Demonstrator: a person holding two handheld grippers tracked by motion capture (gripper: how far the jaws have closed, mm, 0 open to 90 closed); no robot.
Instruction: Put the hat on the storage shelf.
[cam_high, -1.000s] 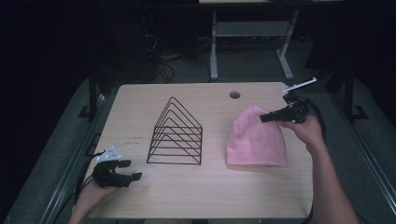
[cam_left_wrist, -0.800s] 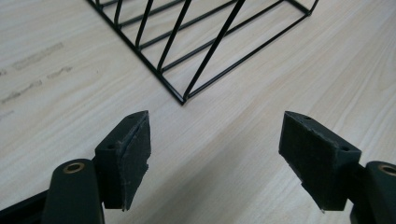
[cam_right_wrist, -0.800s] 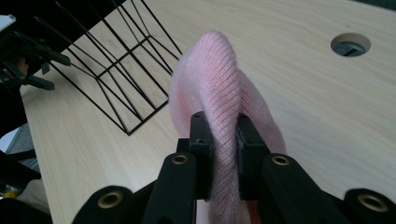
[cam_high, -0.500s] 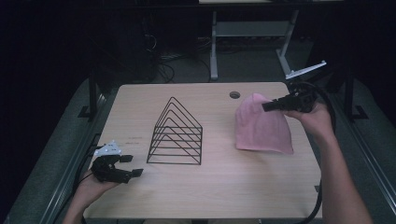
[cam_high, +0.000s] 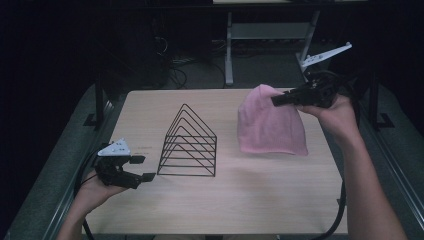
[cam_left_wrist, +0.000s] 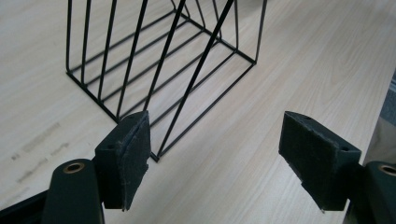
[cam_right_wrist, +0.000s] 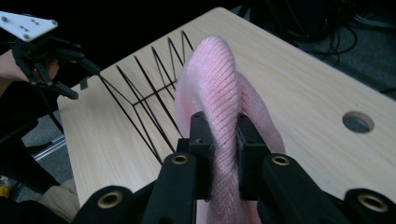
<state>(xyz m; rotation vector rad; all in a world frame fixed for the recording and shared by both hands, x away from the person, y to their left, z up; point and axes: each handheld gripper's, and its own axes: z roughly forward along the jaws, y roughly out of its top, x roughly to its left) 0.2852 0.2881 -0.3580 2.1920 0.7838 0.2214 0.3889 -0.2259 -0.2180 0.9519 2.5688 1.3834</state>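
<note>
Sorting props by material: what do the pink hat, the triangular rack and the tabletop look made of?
Pink hat: soft ribbed knit, probably wool or acrylic, matte; it dents between the jaws. Rack: thin black wire, likely coated metal, slight sheen. Tabletop: pale wood-grain surface, possibly laminate, smooth.

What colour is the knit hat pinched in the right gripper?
Pale pink, with a ribbed knit. The hat shows best in the right gripper view, clamped in the right gripper.

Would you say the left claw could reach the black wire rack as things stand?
Probably yes. The left claw is open and holds nothing, and the black wire rack stands just ahead of its jaws with bare table between them. The pink knit hat, gripped by the right claw, is well off to the side.
</note>
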